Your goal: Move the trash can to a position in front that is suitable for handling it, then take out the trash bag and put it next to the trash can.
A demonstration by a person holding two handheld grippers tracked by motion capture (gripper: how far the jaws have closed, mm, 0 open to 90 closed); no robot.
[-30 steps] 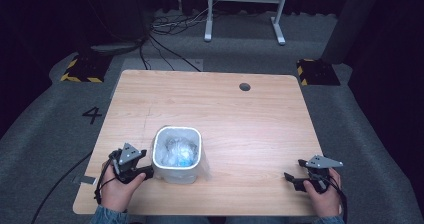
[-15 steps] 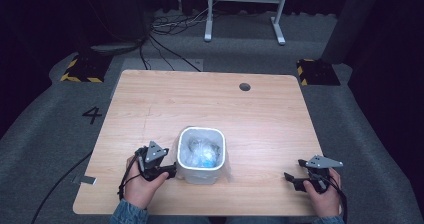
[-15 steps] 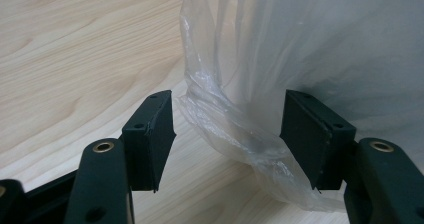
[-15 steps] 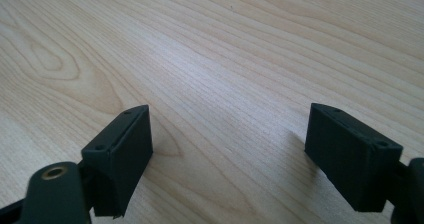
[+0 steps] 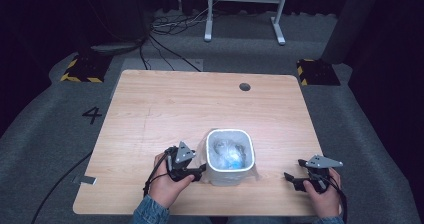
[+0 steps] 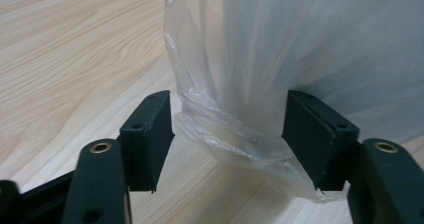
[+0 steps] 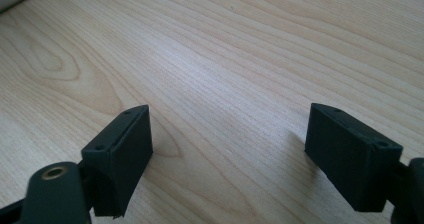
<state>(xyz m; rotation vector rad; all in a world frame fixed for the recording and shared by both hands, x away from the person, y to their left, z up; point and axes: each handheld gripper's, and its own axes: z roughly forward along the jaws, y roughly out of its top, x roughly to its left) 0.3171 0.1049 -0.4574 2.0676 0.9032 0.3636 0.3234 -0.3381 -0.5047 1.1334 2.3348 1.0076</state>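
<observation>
A white bin [image 5: 227,176] lined with a clear plastic bag [image 6: 280,49] stands near the table's front edge, with crumpled clear and blue rubbish inside. My left gripper [image 5: 200,170] is against the bin's left side. In the left gripper view a loose fold of the bag hangs between the parted jaws of my left gripper [image 6: 230,134]. The fold reaches from one jaw to the other, and I see no pinch on it. My right gripper [image 5: 291,178] rests at the front right corner. In the right gripper view, the right gripper [image 7: 230,139] is open over bare wood.
The wooden table [image 5: 200,104] has a round cable hole [image 5: 244,86] at the back right. Grey floor surrounds it, with cables and a white stand's feet [image 5: 245,14] behind. A painted 4 [image 5: 92,115] marks the floor at left.
The bin has slid to the right along the front of the table, and my left gripper has moved with it at its left side. The right gripper has stayed put.
</observation>
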